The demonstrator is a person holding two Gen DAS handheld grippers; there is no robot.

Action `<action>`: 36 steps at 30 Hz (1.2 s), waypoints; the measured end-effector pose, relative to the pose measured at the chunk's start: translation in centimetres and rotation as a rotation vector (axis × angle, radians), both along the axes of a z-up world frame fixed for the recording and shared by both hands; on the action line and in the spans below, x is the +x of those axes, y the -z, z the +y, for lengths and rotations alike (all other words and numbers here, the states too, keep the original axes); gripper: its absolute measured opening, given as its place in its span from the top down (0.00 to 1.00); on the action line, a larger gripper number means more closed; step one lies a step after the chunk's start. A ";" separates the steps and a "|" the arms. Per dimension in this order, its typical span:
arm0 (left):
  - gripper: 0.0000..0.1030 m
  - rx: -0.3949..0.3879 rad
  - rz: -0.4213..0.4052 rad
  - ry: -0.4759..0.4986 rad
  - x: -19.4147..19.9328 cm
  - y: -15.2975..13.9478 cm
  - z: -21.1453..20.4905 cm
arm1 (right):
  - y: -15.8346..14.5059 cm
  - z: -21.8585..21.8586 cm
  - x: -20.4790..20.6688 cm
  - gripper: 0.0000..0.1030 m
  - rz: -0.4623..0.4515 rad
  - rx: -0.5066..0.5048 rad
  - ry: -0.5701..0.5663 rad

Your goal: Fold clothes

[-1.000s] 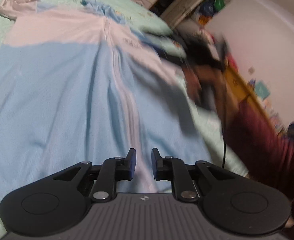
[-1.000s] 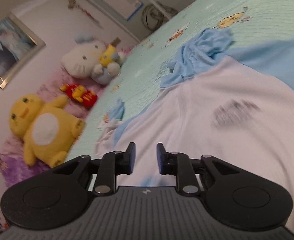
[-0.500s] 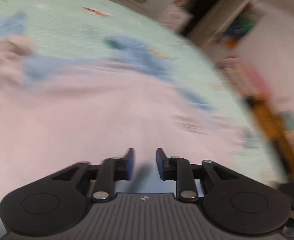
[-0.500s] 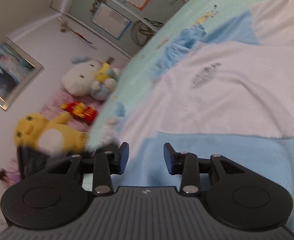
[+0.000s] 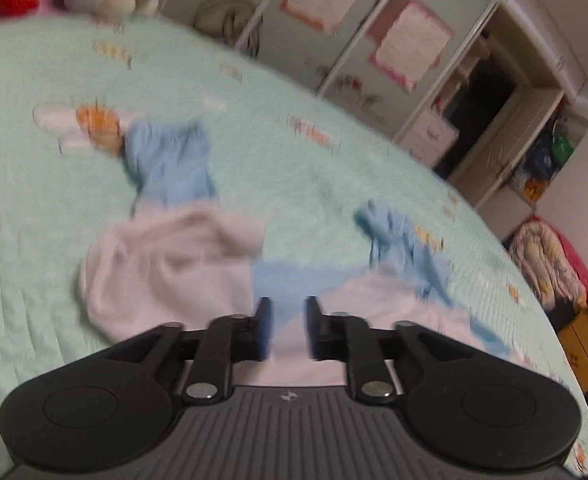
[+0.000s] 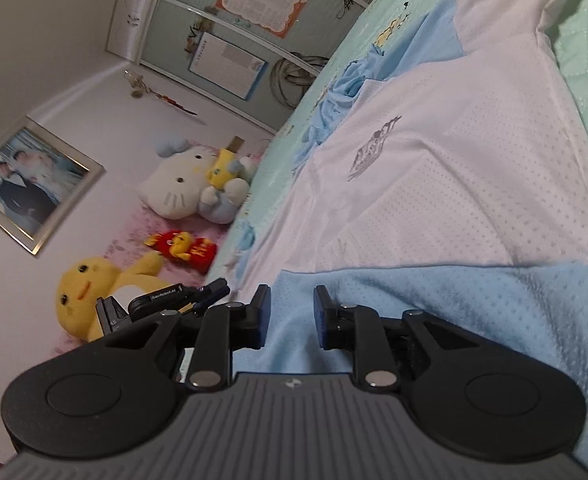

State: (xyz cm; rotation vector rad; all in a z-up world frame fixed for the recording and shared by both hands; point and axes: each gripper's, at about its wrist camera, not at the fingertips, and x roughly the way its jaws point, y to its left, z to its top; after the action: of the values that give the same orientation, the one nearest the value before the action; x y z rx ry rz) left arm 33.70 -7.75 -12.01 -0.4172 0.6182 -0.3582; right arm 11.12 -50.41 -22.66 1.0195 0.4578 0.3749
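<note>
Lying spread on the mint-green quilted bedspread, the white-and-light-blue mesh zip jacket is not yet folded. Its crumpled sleeve remains outstretched. Nothing is gripped: left gripper and right gripper are held parted above the jacket.

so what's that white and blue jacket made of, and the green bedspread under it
The jacket looks like a light synthetic sports mesh with a matte finish: rows of tiny pinholes dot both the white and the blue panels, and it drapes in soft folds. The bedspread looks like quilted cotton or a blend, matte, with stitched lines forming a grid and printed cartoon motifs. The exact fibre of either cannot be told.
</note>
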 end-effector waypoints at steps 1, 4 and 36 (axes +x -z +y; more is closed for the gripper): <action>0.47 0.007 -0.024 -0.054 0.1 -0.4 0.3 | 0.0 -0.1 0.0 0.74 -0.003 0.007 -0.003; 0.28 0.023 -0.069 -0.182 0.5 -1.3 1.7 | 0.1 -0.3 0.1 0.72 -0.010 0.026 -0.010; 0.29 0.272 0.068 -0.287 19.2 0.4 2.8 | 0.7 -0.8 0.4 0.66 -0.043 0.132 -0.037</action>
State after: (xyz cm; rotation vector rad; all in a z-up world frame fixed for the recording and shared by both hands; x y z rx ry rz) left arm 52.95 -4.98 -12.39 -0.2525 0.6526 0.0152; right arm 11.47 -51.22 -23.33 1.1299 0.4173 0.4639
